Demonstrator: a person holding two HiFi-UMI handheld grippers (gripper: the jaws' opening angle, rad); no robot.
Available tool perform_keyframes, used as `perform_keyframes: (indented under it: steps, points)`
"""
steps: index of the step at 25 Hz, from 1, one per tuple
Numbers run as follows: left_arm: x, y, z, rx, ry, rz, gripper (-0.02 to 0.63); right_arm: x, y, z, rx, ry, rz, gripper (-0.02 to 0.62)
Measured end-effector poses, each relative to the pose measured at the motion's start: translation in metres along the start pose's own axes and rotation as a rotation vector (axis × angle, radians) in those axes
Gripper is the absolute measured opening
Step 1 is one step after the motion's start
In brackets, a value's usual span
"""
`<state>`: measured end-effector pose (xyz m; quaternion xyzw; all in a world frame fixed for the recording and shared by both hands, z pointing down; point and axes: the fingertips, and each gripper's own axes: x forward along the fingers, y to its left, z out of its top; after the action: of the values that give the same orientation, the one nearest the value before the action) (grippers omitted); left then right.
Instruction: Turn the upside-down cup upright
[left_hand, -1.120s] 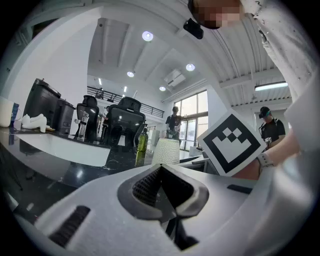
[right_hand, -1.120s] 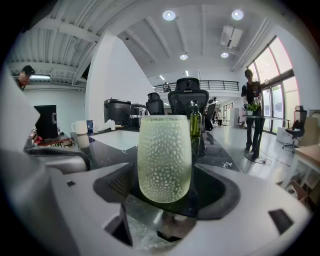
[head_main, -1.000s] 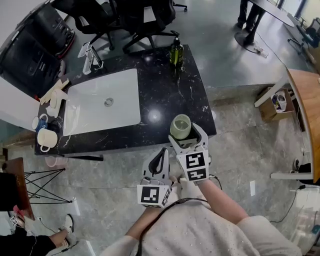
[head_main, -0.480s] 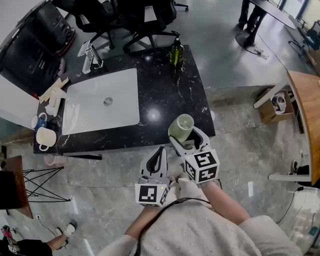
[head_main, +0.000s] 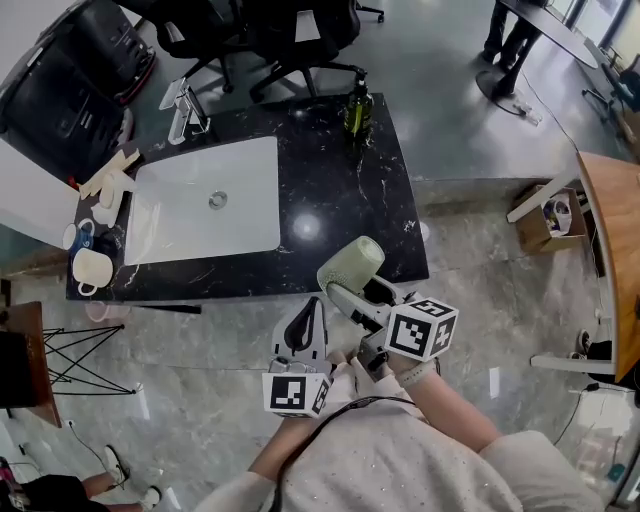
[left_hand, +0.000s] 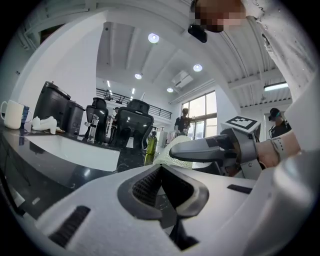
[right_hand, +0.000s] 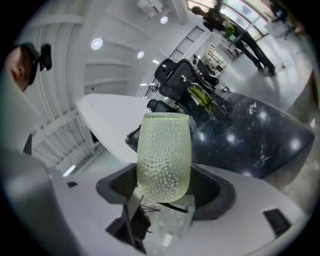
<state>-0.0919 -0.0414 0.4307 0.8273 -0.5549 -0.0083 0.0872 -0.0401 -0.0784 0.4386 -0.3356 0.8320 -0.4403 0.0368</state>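
A pale green dimpled cup (head_main: 350, 262) is clamped in my right gripper (head_main: 356, 286), which is shut on it. It hangs in the air just off the front edge of the black marble counter (head_main: 340, 190) and lies tilted on its side. In the right gripper view the cup (right_hand: 164, 155) fills the gap between both pads. My left gripper (head_main: 311, 314) floats beside it at the lower left, shut and with nothing in it. From the left gripper view, the cup (left_hand: 171, 150) shows behind a right gripper finger (left_hand: 200, 148).
A white sink basin (head_main: 205, 205) is set in the counter's left half, with a faucet (head_main: 185, 110) behind it. A green soap bottle (head_main: 355, 105) stands at the far edge and mugs (head_main: 90, 265) at the left end. Black chairs (head_main: 290, 40) stand beyond; a wooden table (head_main: 610, 200) is on the right.
My right gripper has rolled and risen a little, tipping the cup from standing over the counter edge onto its side. The left gripper has stayed put.
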Motion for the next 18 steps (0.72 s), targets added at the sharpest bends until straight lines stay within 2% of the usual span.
perform_keyframes:
  steps: [3,6,10,14,18]
  points:
    - [-0.001,-0.001,0.008,0.017,-0.009,0.005,0.005,0.003,0.008,-0.004,0.226,-0.005,0.105,0.331]
    - [0.000,-0.003,0.013,0.018,-0.019,0.008,0.005,0.005,0.012,-0.007,0.367,0.000,0.185,0.331]
    - [-0.001,-0.002,0.016,0.011,-0.025,0.025,0.005,0.006,0.011,-0.012,0.619,-0.014,0.279,0.331]
    - [-0.003,0.001,0.012,0.010,-0.017,0.047,0.005,0.007,0.018,-0.014,0.783,-0.013,0.391,0.331]
    - [-0.007,0.005,0.010,0.009,-0.007,0.067,0.005,0.007,0.018,-0.010,1.060,-0.064,0.534,0.331]
